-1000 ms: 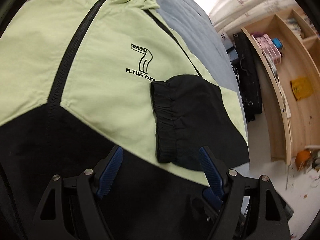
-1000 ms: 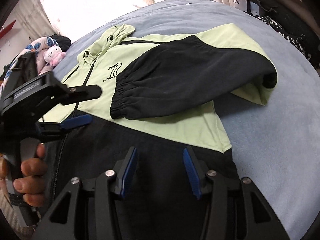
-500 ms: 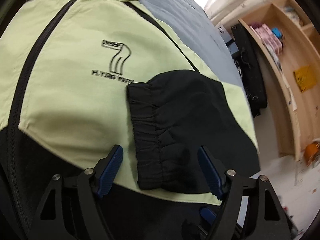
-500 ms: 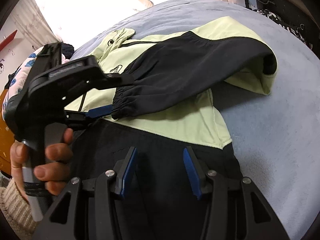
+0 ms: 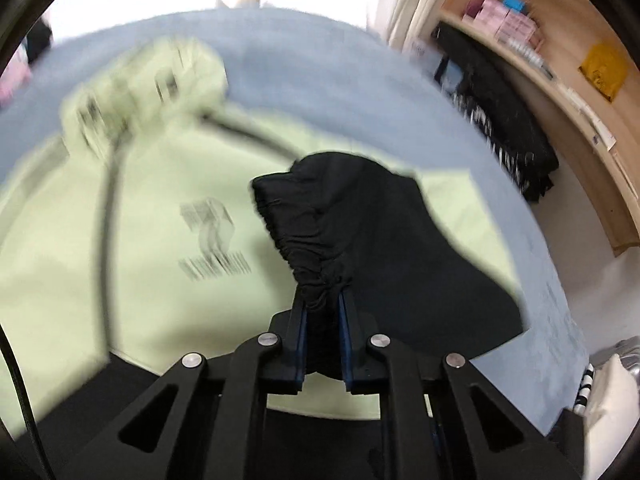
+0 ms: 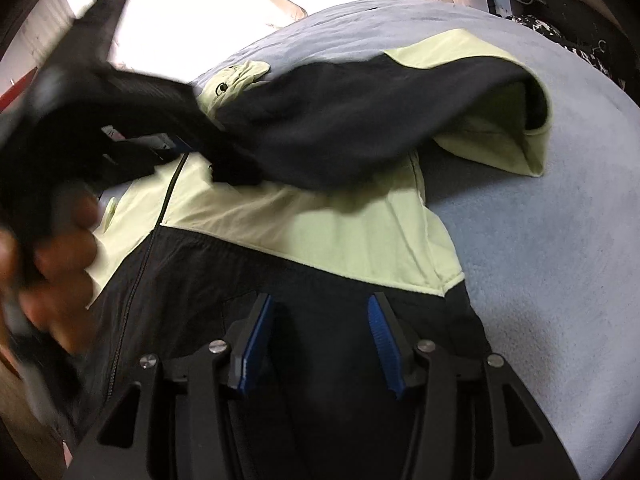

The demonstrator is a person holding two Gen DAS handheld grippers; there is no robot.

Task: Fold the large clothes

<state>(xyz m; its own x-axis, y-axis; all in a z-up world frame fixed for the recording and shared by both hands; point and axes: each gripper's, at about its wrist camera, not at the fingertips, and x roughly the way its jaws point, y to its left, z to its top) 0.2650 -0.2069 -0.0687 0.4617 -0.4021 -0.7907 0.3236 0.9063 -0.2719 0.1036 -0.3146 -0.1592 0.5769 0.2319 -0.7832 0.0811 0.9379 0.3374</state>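
Note:
A light green and black jacket [image 5: 132, 264] lies front up on a blue-grey bed [image 5: 304, 60], zip closed. Its black sleeve [image 5: 360, 224] is folded across the chest. My left gripper [image 5: 322, 300] is shut on the sleeve's elastic cuff [image 5: 316, 276] and holds it lifted off the chest. In the right wrist view the same sleeve [image 6: 360, 120] hangs raised from the left gripper [image 6: 208, 152]. My right gripper [image 6: 318, 320] is open and empty, low over the jacket's black lower panel [image 6: 320, 288].
A wooden shelf unit [image 5: 560, 92] with boxes stands to the right of the bed. Dark clothes [image 5: 504, 128] hang along the bed's right edge. A white pillow [image 5: 608, 404] lies at the lower right. The bed surface [image 6: 540, 240] is bare right of the jacket.
My left gripper moved onto the cuff, closed on it and lifted the sleeve end off the chest. The right gripper stayed open over the black panel.

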